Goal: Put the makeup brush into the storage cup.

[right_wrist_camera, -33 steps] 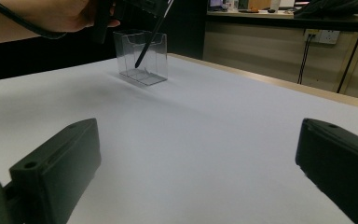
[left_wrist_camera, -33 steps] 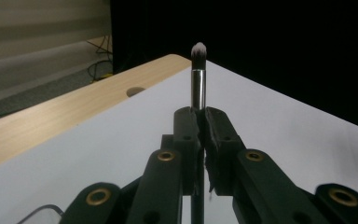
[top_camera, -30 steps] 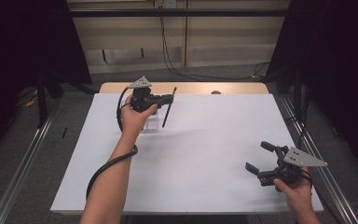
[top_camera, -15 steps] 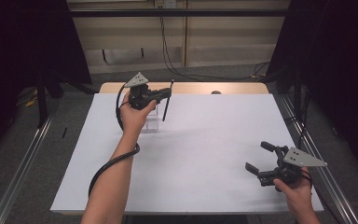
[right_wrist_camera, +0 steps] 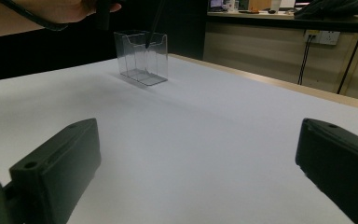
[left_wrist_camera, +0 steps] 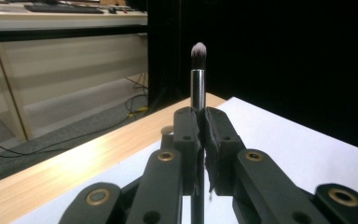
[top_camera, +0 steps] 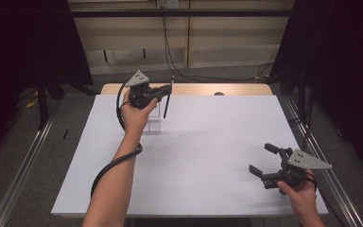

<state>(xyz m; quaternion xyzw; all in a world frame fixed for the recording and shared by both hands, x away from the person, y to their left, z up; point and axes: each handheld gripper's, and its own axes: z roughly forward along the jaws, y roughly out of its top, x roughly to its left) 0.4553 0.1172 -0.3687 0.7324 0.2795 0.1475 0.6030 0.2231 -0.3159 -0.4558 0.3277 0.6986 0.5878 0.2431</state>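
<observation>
Unlabelled makeup brush [left_wrist_camera: 198, 79] clamped upright in left gripper [left_wrist_camera: 200, 126]; right gripper [top_camera: 264, 161] agape.

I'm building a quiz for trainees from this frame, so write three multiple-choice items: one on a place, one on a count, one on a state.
1. Where does the clear holder stand?
A. far left part of the table
B. near right corner
C. on the floor

2. How many grippers hold something?
A. none
B. one
C. two

3. How do the right gripper's jaws stand?
A. shut on a brush
B. shut on nothing
C. open, nothing between them

Answers:
1 A, the high view shows it under the left hand, towards the far left.
2 B, the left gripper clamps the makeup brush.
3 C, the right gripper view shows its jaws wide apart over the bare white table.
</observation>
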